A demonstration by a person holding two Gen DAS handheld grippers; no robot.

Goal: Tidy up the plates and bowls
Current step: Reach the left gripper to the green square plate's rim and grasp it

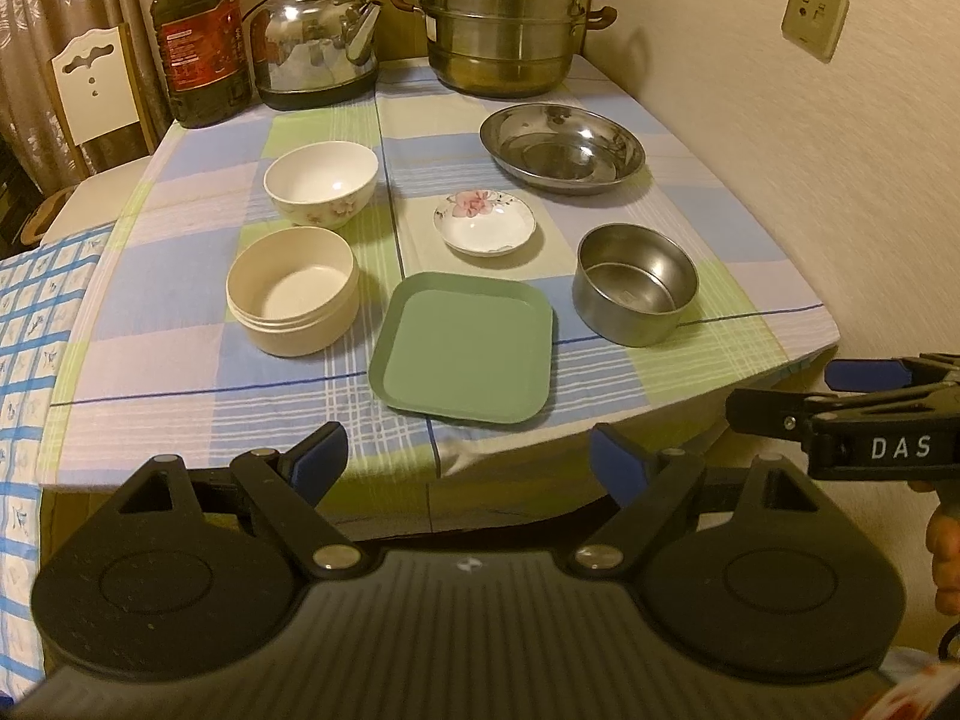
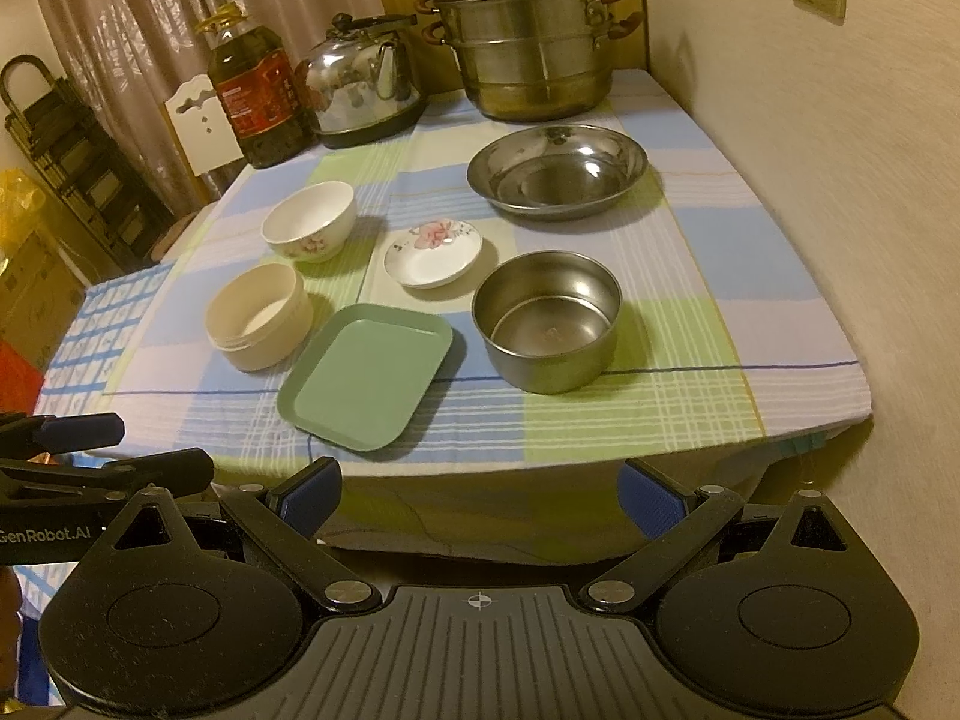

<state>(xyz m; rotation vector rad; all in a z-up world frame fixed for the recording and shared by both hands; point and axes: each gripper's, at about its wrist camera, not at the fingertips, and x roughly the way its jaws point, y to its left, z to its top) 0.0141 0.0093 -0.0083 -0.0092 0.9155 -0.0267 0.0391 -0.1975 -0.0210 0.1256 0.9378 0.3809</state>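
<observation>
On the checked tablecloth lie a green square plate (image 1: 463, 348) (image 2: 367, 375), a small flowered saucer (image 1: 485, 223) (image 2: 433, 252), a wide steel plate (image 1: 561, 147) (image 2: 557, 171), a steel bowl (image 1: 635, 283) (image 2: 546, 319), a cream round tub (image 1: 292, 289) (image 2: 259, 315) and a white flowered bowl (image 1: 321, 181) (image 2: 308, 219). My left gripper (image 1: 468, 457) is open and empty, short of the table's near edge. My right gripper (image 2: 480, 492) is open and empty, also short of the near edge; it shows in the left wrist view (image 1: 840, 396) at right.
At the table's back stand an oil bottle (image 1: 198, 42), a steel kettle (image 1: 318, 42) and a stacked steamer pot (image 1: 504, 18). A wall (image 1: 840, 180) runs along the right side. A white chair (image 1: 96, 90) and a blue checked cloth (image 1: 36, 330) are at left.
</observation>
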